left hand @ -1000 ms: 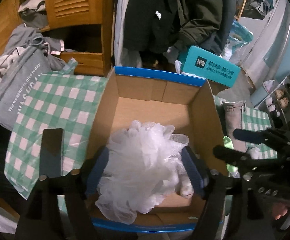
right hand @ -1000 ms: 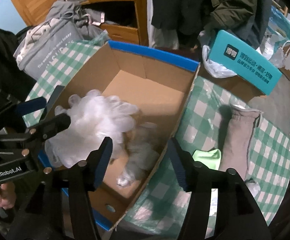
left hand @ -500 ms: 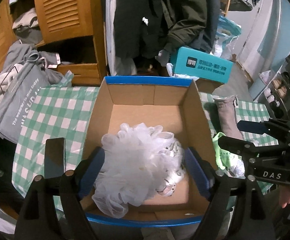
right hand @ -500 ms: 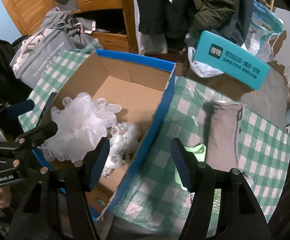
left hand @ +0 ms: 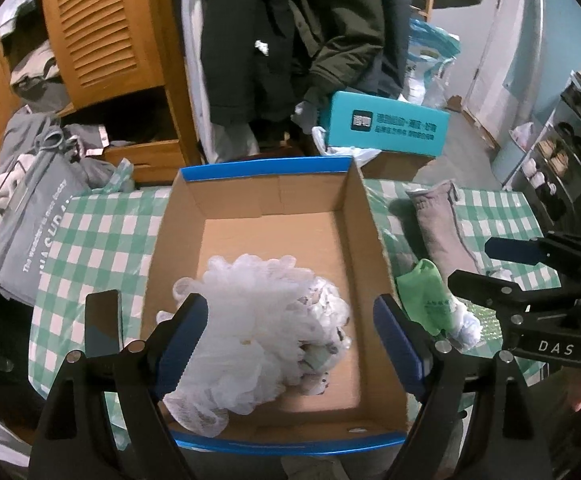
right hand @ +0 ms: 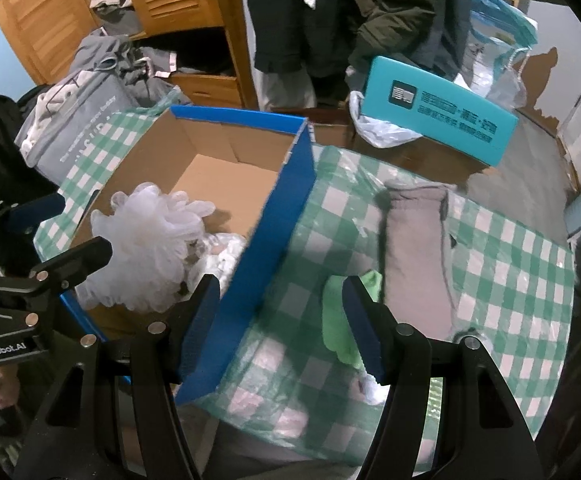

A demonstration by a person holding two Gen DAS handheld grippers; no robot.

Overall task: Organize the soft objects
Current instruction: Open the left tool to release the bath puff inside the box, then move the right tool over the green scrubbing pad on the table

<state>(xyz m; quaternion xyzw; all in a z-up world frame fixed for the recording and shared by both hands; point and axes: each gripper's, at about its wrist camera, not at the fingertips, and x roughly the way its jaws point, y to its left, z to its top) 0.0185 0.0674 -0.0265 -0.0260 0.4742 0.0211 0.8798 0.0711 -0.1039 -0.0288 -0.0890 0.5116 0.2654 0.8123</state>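
Left gripper (left hand: 290, 344): jaws wide, empty, above the near end of the box (left hand: 354, 216); the left pad overlaps the pouf in view, contact unclear. Pouf (left hand: 250, 320): white mesh, lying in the box, a small spotted item (left hand: 322, 344) touching it at 3 o'clock. Right gripper (right hand: 282, 332): jaws wide, empty, over the checked cloth (right hand: 510, 280) just beside the box's blue wall. Green cloth (right hand: 342, 320): at the gripper's 2 o'clock, beside the grey sock (right hand: 418, 256). Teal carton (right hand: 438, 108): at 1 o'clock, beyond the cloth.

1 box (left hand: 274, 196), 1 loofah (left hand: 250, 320), 2 socks (left hand: 444, 232)
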